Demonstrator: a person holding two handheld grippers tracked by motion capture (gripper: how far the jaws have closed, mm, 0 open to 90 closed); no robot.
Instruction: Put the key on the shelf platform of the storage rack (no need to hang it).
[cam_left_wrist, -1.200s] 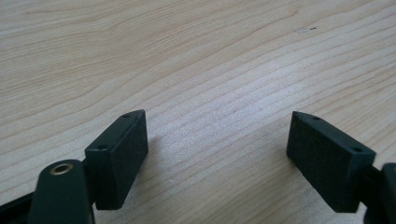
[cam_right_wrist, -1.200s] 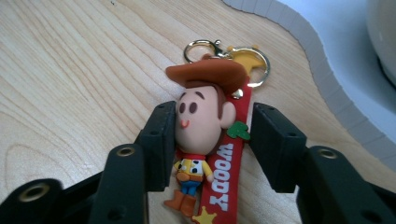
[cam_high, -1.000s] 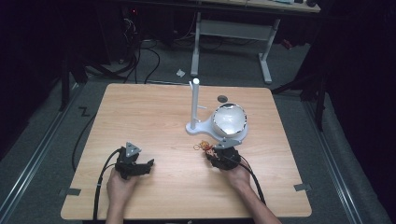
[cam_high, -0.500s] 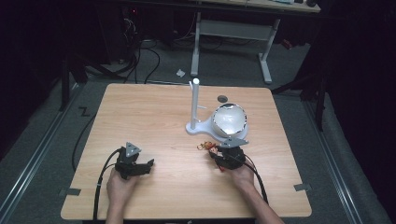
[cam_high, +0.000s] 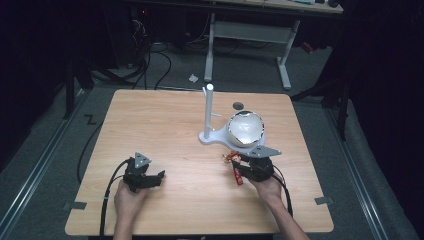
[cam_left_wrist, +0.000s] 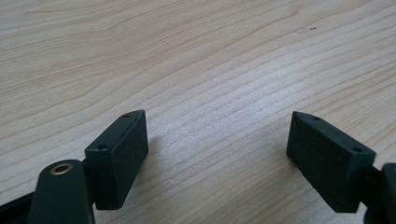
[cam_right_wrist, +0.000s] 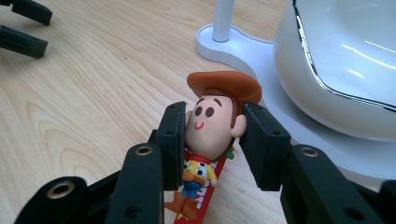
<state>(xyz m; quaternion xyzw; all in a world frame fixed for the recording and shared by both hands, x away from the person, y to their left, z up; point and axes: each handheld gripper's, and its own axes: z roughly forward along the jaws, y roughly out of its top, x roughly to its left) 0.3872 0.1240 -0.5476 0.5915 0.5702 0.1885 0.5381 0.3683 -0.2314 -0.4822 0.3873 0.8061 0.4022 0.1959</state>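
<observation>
Both grippers sit low over the near half of the wooden table (cam_high: 165, 125), each held in a hand coming in from the bottom edge. Left gripper (cam_high: 150, 178) rests near the table's front left part with its jaws spread wide apart; the left gripper view shows bare wood grain between the two black pads (cam_left_wrist: 119, 156) and nothing held. Right gripper (cam_right_wrist: 212, 140) is toward the front right, its jaws clamped on the head of a small cowboy figure (cam_right_wrist: 217, 123), one pad pressing each side of the face. That figure wears a brown hat, a yellow shirt and blue trousers, and a red strap (cam_right_wrist: 198, 203) hangs down below it between the jaws. Just beyond the right gripper stands a white stand (cam_high: 210, 112), a thin upright post on a flat base, with a glossy white bowl (cam_high: 245, 127) set on the base's right end. Near the far edge, behind the bowl, is a small dark round disc (cam_high: 238, 106).
</observation>
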